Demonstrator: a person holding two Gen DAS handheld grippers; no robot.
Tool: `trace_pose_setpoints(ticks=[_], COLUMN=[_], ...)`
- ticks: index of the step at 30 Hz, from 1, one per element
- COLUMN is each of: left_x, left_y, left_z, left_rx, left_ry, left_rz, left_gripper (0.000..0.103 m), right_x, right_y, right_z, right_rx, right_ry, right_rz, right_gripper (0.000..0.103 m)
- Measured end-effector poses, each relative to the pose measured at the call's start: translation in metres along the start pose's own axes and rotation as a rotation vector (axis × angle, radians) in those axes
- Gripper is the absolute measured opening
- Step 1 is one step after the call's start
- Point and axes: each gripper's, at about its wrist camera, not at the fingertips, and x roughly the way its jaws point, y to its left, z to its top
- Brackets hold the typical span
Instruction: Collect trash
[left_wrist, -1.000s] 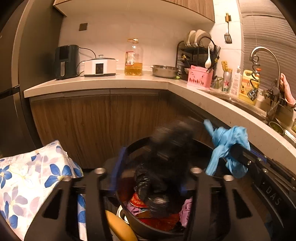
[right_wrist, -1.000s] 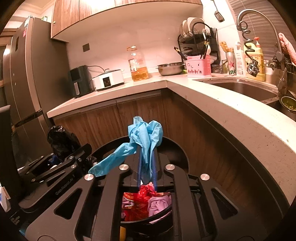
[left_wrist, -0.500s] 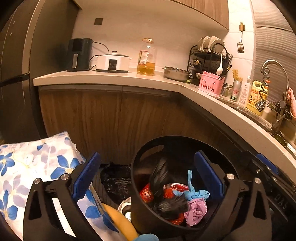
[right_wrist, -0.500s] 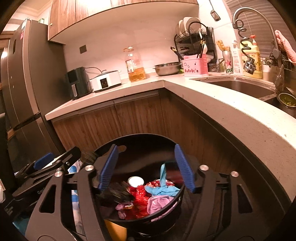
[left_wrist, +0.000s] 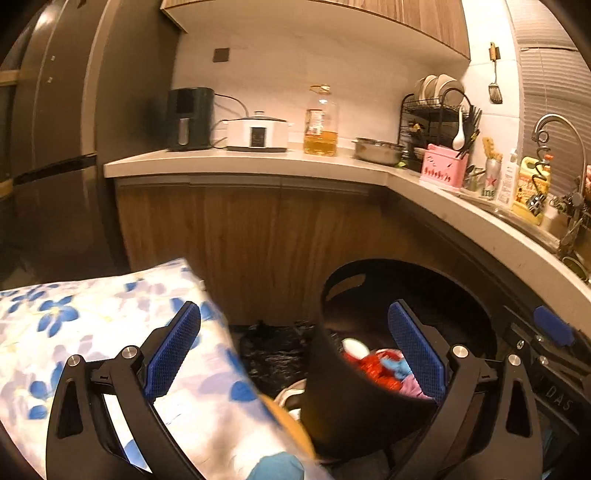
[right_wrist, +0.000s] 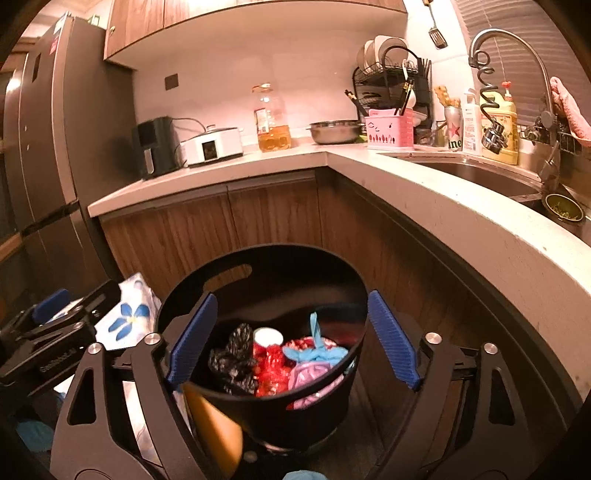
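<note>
A black round bin (right_wrist: 258, 256) stands on the floor by the corner cabinets. Inside lie a crumpled black bag (right_wrist: 232, 360), a blue glove (right_wrist: 316, 350), red wrappers (right_wrist: 271, 367), a pink piece (right_wrist: 308, 374) and a white lid (right_wrist: 267, 336). My right gripper (right_wrist: 291, 297) hovers over the bin, its jaws opening, with nothing between the pads. My left gripper (left_wrist: 293, 314) stands wide open and empty, to the left of the bin (left_wrist: 334, 284), with one blue pad (left_wrist: 173, 354) over a floral cloth (left_wrist: 92, 332).
A black plastic bag (left_wrist: 273, 350) lies on the floor between the floral cloth and the bin. An orange object (right_wrist: 210, 417) rests against the bin's near left side. The countertop (right_wrist: 461, 221) curves around on the right above the cabinets. A fridge (right_wrist: 48, 147) stands at the left.
The right gripper let go of the blue glove and the left one let go of the black bag; both now lie in the bin. Both jaws opened. The left gripper slid leftwards off the bin.
</note>
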Motion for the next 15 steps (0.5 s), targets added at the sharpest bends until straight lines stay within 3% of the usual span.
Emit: trace_pose_setpoints(ticks=[3,15], left_x=[-0.018,-0.091], left_y=[0.011,0.044], left_z=[-0.007,-0.031], left_rx=[-0.002,-0.016], left_ry=[0.004,-0.001], left_rz=[0.034,0.106], left_gripper=[0.097,0.097], right_x=[-0.011,-0.064], right_y=[0.008,0.047], right_z=[-0.005,-0.027], right_rx=[-0.009,-0.083], right_ry=[0.007,0.031], right_rz=[-0.008,-0.001], right_gripper=[0.091,0.093])
